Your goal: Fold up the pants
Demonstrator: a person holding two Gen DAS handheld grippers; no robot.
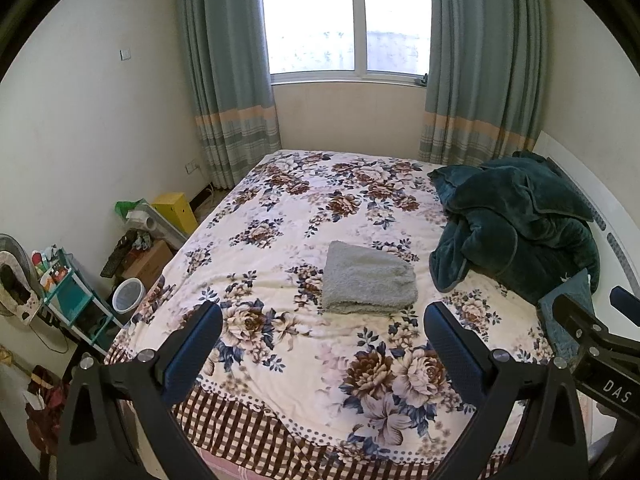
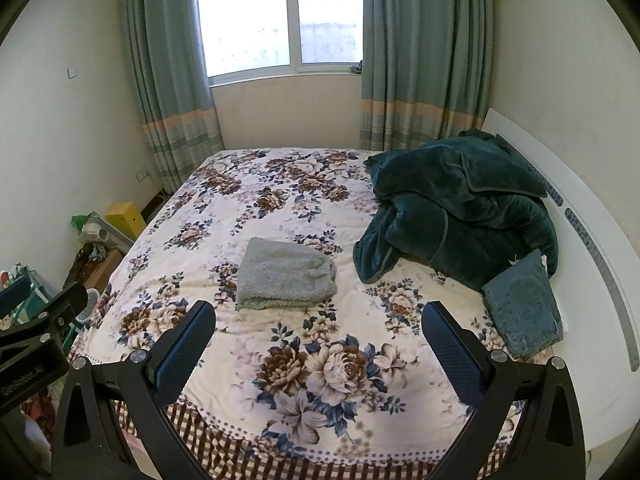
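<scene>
At the bottom of the left wrist view, the left gripper [image 1: 322, 322] hangs above the near edge of a bed, its two blue-padded fingers [image 1: 198, 344] spread wide apart with nothing between them. Beyond the gap, near the centre of the frame, a grey fleecy pair of pants [image 1: 368, 280] lies folded into a neat rectangle on the floral bedspread [image 1: 288, 216]. A dark green blanket [image 1: 516, 224] is heaped at the right side of the bed, well apart from the folded grey pants. At the lower right edge the right gripper [image 1: 592, 332] pokes into the frame, partly covering a piece of blue denim. A window with teal curtains [image 1: 224, 68] fills the upper middle, and a yellow box [image 1: 176, 210] sits on the floor at the left.

Low in the right wrist view, the right gripper [image 2: 318, 320] also has its fingers [image 2: 452, 348] held wide apart and empty. The grey pants [image 2: 286, 274] rest just above the gap, slightly left of centre. Folded blue jeans [image 2: 524, 306] lie at the right, touching the lower edge of the green blanket [image 2: 456, 212]. The left gripper [image 2: 44, 320] shows at the left edge.
</scene>
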